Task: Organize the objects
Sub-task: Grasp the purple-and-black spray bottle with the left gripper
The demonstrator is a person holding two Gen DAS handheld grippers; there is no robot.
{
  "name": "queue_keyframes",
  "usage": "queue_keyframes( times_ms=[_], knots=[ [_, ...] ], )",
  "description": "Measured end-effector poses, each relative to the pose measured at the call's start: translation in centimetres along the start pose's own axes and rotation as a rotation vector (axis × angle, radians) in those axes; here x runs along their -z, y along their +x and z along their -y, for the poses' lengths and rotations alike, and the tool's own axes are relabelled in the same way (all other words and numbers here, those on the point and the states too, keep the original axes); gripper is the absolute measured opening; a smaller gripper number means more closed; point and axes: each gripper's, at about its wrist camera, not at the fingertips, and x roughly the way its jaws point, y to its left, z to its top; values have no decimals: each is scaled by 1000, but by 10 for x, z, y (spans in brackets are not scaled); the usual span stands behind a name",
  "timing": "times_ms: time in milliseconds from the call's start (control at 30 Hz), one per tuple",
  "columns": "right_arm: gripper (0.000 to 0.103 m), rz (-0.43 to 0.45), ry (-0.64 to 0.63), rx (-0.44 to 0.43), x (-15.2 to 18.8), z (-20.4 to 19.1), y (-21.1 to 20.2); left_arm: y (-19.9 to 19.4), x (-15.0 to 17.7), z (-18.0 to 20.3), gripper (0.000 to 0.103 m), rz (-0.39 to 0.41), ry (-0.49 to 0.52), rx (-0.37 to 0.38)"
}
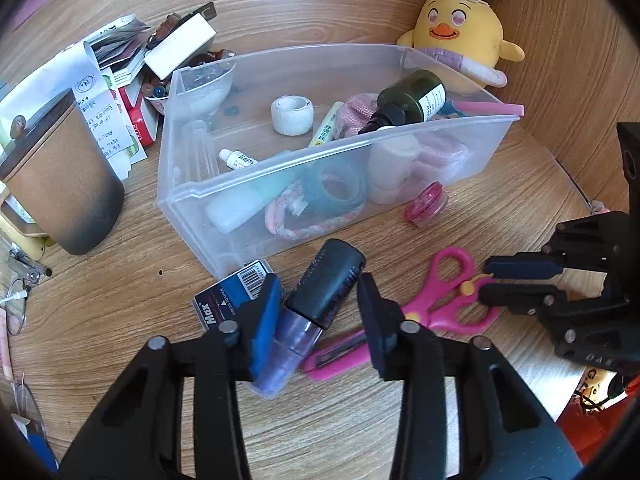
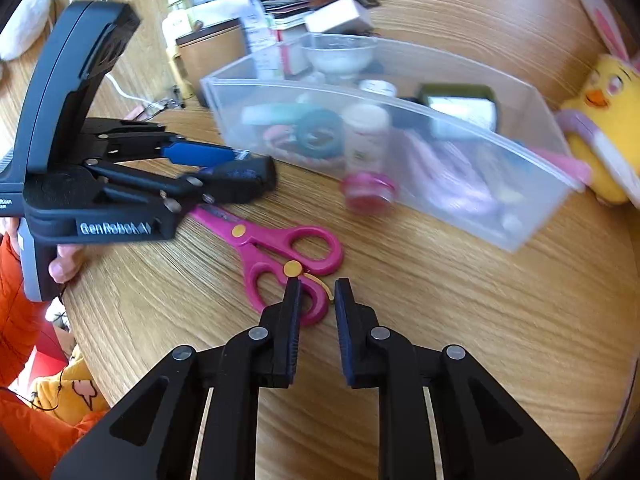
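Left tongs (image 1: 320, 304) straddle a black-capped bottle (image 1: 316, 308), right tongs (image 2: 318, 300) pinch pink scissors (image 2: 288, 256) on wood-grain table (image 2: 480, 320).

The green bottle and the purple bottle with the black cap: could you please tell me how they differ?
The green bottle rests tilted inside the clear bin, atop other items; the purple bottle lies outside it on the table. The green bottle is dark with a white label; the purple bottle is translucent. The green bottle's black cap is narrow, the purple bottle's wide. Neither stands upright.
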Motion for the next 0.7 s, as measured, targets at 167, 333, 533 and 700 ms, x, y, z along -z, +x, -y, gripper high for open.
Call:
queue_keyframes(
  times_ms=[167, 333, 533, 700],
  knots=[
    [15, 1, 82, 50, 15, 25, -15, -5, 4, 2, 33, 3, -12, -6],
    [15, -15, 148, 35, 28, 43, -28, -13, 16, 4, 30, -2, -21, -1],
    [22, -7, 71, 15, 31, 28, -39, -19, 33, 10, 30, -26, -30, 6],
    [41, 51, 7, -2, 9, 14, -36, -27, 26, 9, 32, 2, -29, 15]
  ],
)
